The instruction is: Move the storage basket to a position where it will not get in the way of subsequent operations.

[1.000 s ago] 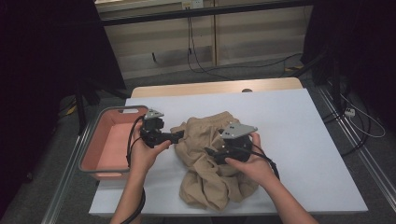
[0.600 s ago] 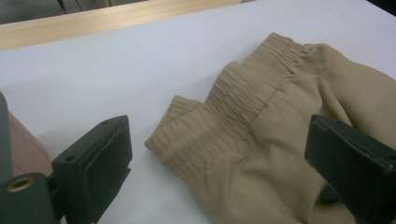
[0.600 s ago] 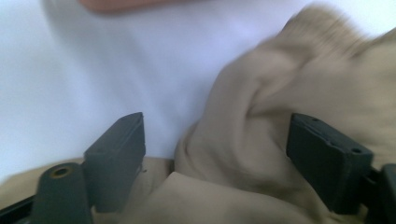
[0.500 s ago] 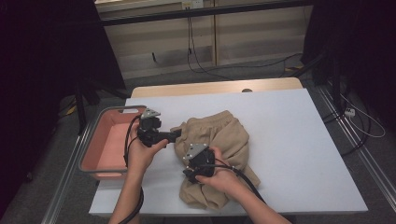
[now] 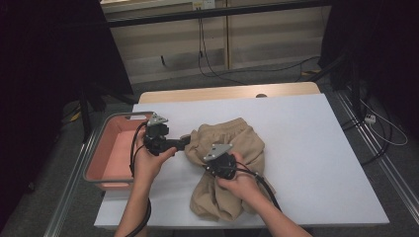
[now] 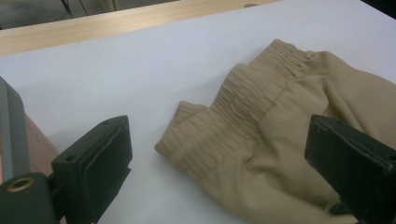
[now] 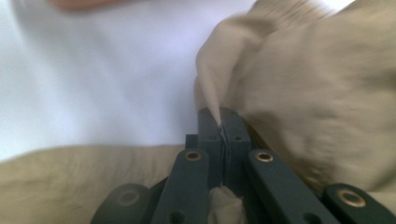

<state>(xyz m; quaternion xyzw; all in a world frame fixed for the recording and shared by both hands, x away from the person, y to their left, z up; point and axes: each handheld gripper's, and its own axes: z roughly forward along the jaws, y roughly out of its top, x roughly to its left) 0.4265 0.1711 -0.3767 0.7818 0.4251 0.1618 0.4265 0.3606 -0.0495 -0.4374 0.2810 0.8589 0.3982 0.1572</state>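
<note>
Step in hand: the right tool (image 5: 215, 167) has just been closing, and in the right gripper view its jaws stand pressed together with a thin fold of the tan shorts (image 5: 230, 165) pinched between them; this reads as taking hold of the garment to fold or rearrange it.
Left tool: the left tool (image 5: 185, 142) is held level with its jaws spread wide, one on either side of the elastic waistband (image 6: 243, 100), with no pad pressing on the cloth.
Where the shorts lie: bunched up on the white counter (image 5: 316, 148), near its front left part, just beside the pink tray (image 5: 106, 160) that sits at the counter's left edge.
Next move, as a judgement: the left tool probably needs to close on the waistband corner, so that both can lift or draw the cloth flat; the pinch is thin and could slip.
Materials: the shorts are soft, matte woven cloth; the waistband is gathered into fine ribs.
Shapes: the garment is a rumpled heap with deep creases; the tray is a shallow rectangle with a grey rim.
</note>
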